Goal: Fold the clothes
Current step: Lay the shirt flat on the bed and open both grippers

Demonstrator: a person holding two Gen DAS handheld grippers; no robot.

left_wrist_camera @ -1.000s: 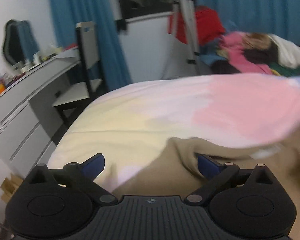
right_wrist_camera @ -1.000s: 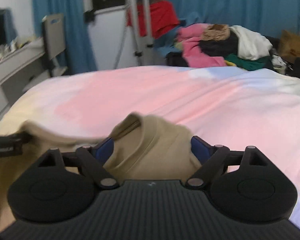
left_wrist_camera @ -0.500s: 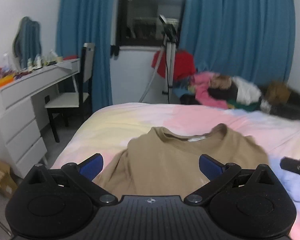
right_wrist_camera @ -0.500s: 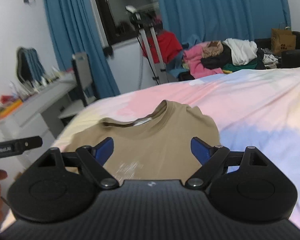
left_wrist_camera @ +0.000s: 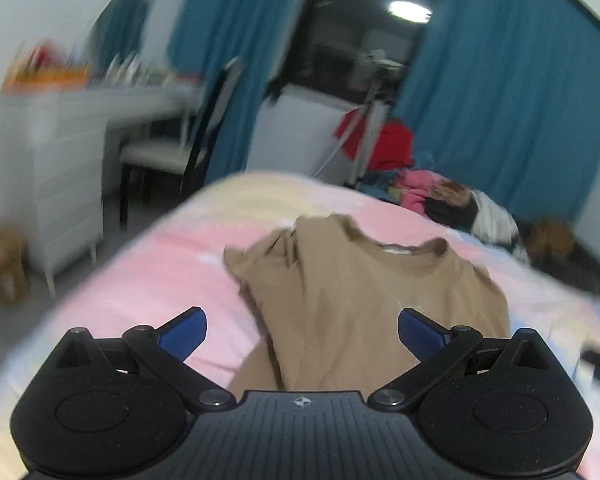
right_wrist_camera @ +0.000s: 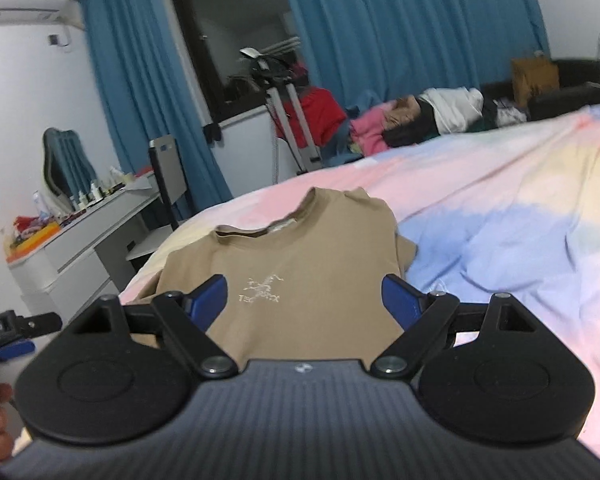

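A tan T-shirt lies spread on the pastel bed cover, collar away from me, with a pale logo on its chest. Its left sleeve is bunched up. My left gripper hovers open above the shirt's lower half, nothing between its blue pads. My right gripper is also open, held over the shirt's lower chest and holding nothing. In the right wrist view the left gripper shows at the far left edge, with a hand below it.
The bed fills the middle and right. A white desk with drawers and a chair stand to the left. A tripod and a pile of clothes sit beyond the bed, before blue curtains.
Both grippers have let go of the shirt and pulled back and up; the shirt now lies flat on the bed. The left view has swung left and is blurred.
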